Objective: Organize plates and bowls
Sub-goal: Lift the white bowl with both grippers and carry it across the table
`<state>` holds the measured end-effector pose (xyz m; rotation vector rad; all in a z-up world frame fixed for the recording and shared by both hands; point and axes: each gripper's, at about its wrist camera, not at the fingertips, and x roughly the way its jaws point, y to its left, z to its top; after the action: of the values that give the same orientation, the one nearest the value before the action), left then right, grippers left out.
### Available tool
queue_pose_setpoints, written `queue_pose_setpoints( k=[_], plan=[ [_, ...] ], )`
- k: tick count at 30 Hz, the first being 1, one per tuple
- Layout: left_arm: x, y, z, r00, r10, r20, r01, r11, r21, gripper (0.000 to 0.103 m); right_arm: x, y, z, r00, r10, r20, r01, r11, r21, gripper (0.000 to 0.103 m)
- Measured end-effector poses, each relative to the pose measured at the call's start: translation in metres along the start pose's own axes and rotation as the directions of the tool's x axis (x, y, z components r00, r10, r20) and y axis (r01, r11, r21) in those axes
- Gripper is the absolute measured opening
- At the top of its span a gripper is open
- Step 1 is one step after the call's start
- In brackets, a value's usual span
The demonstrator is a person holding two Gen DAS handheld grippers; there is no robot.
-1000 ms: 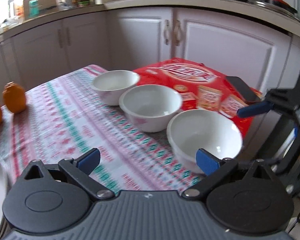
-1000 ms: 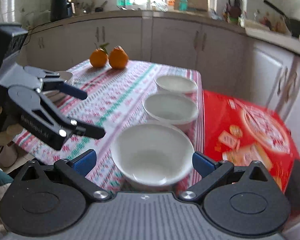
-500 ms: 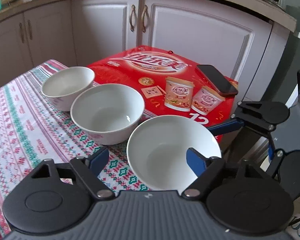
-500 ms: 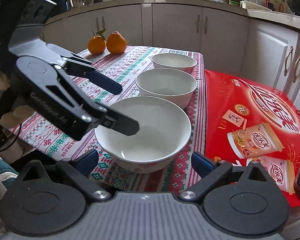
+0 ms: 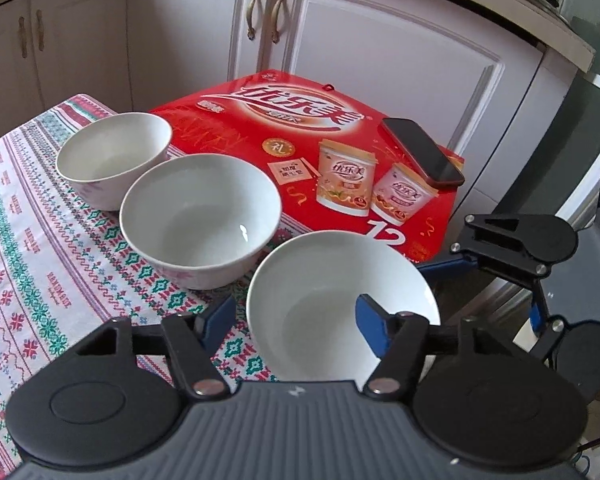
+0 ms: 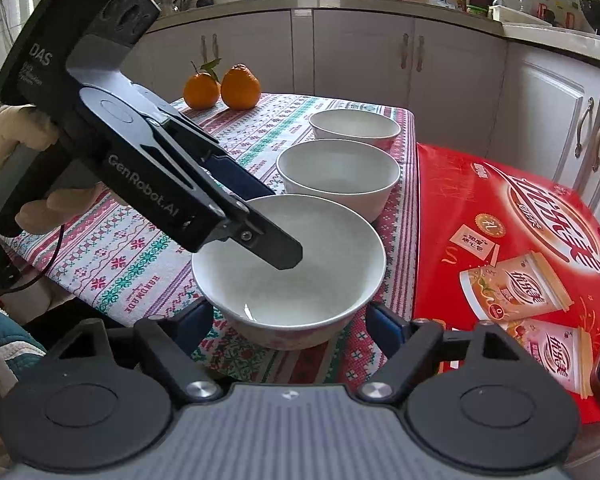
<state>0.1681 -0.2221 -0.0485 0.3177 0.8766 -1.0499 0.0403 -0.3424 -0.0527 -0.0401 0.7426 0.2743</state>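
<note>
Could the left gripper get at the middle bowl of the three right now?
Probably not directly. The left gripper is closing across the rim of the nearest bowl, one finger inside it. The middle bowl sits just beyond, uncovered, so it looks reachable once the gripper lets go.

Just ahead of our right hand-held gripper (image 6: 288,320) we see the nearest bowl (image 6: 292,276) on the worktop (image 6: 140,248). The middle bowl (image 6: 338,176) and far bowl (image 6: 354,128) line up beyond, oranges (image 6: 222,90) farther left, the box (image 6: 512,256) right.

glossy ceramic bowl (image 5: 340,280), woven tablecloth (image 5: 40,240)
</note>
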Motion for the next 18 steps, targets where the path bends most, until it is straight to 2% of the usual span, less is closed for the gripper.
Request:
queue_pose_setpoints(
  k=[5, 18],
  plan=[
    [0.0026, 0.0014, 0.0004, 1.000, -0.009, -0.004, 0.009, 1.000, -0.002, 0.055, -0.0006, 0.0001, -0.0001, 1.000, 0.002, 0.001, -0.002, 1.000, 0.003, 0.085],
    [-0.0045, -0.0002, 0.0004, 1.000, -0.013, 0.007, 0.013, 1.000, 0.004, 0.055, -0.0001, 0.0013, 0.0060, 1.000, 0.017, -0.009, -0.017, 1.000, 0.013, 0.084]
  ],
)
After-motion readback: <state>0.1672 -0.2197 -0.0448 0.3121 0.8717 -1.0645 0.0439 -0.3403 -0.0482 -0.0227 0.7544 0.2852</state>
